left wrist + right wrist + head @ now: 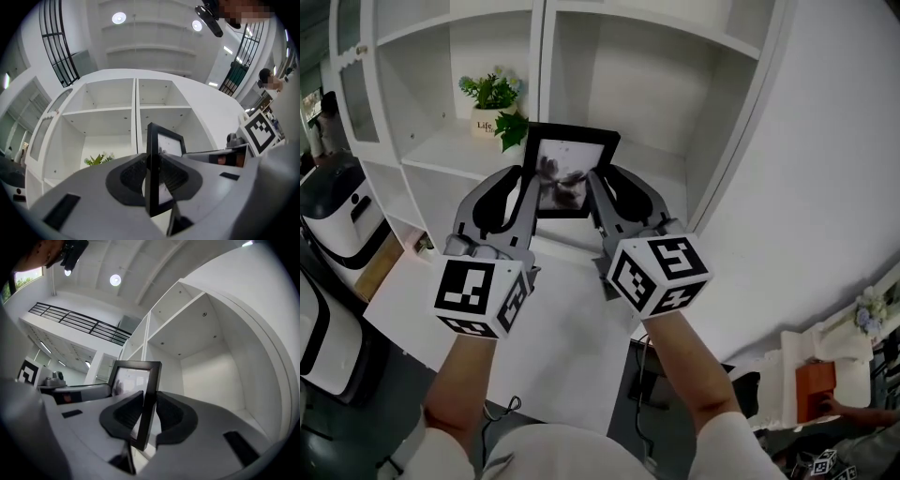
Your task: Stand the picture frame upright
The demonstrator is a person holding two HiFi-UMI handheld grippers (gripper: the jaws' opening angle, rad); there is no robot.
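A black picture frame [566, 174] with a dark print is held up in front of the white shelf unit [609, 94], tilted only slightly. My left gripper [528, 186] is shut on the frame's left edge [153, 174]. My right gripper [596, 192] is shut on its right edge [148, 404]. In both gripper views the frame stands edge-on between the black pads, its upper part rising above them. The frame's lower edge is hidden behind the grippers in the head view.
A small potted plant [492, 101] with green leaves stands on the shelf left of the frame. A vertical divider [538, 66] splits the shelf compartments. A white appliance [333, 220] stands at far left. A white table [572, 328] lies below my arms.
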